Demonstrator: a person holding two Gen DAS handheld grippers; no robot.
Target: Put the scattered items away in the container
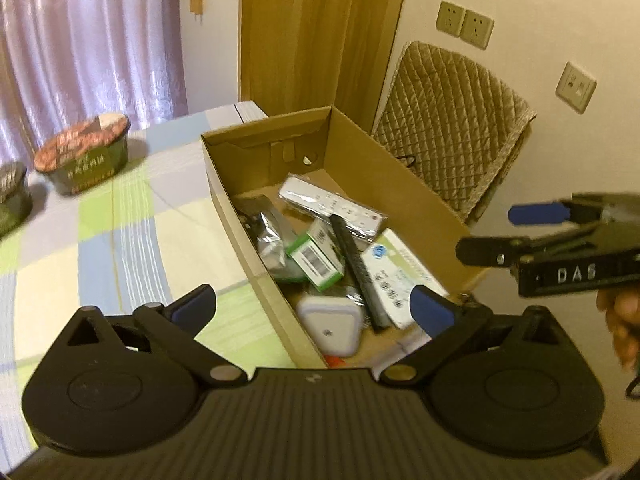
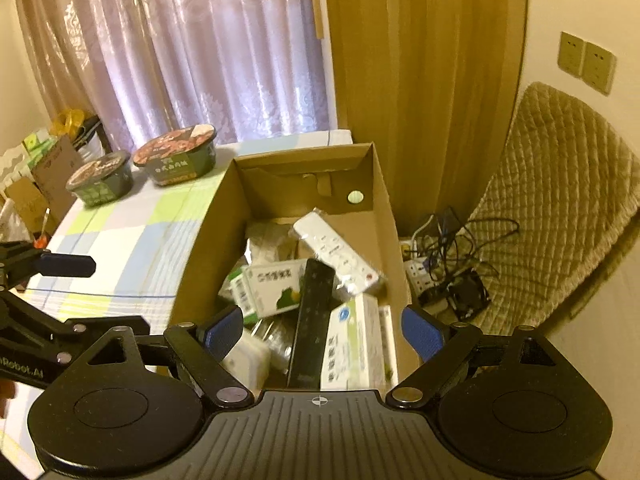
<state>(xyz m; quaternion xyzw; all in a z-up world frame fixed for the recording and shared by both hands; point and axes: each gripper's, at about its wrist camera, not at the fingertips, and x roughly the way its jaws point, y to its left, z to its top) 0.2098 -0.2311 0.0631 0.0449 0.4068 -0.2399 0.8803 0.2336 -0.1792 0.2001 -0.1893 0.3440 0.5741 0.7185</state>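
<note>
Both my grippers hang over the box [image 2: 304,160], and both are empty. My left gripper [image 1: 314,306] is spread wide, nothing between its blue pads. My right gripper [image 2: 322,330] is just as wide, also holding nothing; from the left view I see it side-on above the box's right wall.

Inside the box it's a pile: the white remote [image 2: 336,254] lies slanted toward the far end, the black remote [image 2: 314,320] lies across the middle on top of the green-and-white cartons [image 2: 272,288], and a white plug [image 1: 330,326] sits at the near end. A foil pouch [image 1: 270,236] is wedged along the left wall.

On the tablecloth [image 1: 120,220] I see only two noodle bowls [image 2: 176,156], well apart from the box. Whether they count as scattered items, I can't say; nothing else loose shows in my views, so the tidying looks nearly done.

The risks now: the box sits at the table's far-right edge, above a tangle of cables [image 2: 452,256] on the floor. If I nudge its wall, it could slide off. The black remote is perched high, so a careless drop could knock it out. And my grippers are near each other; reaching across could clash them.
</note>
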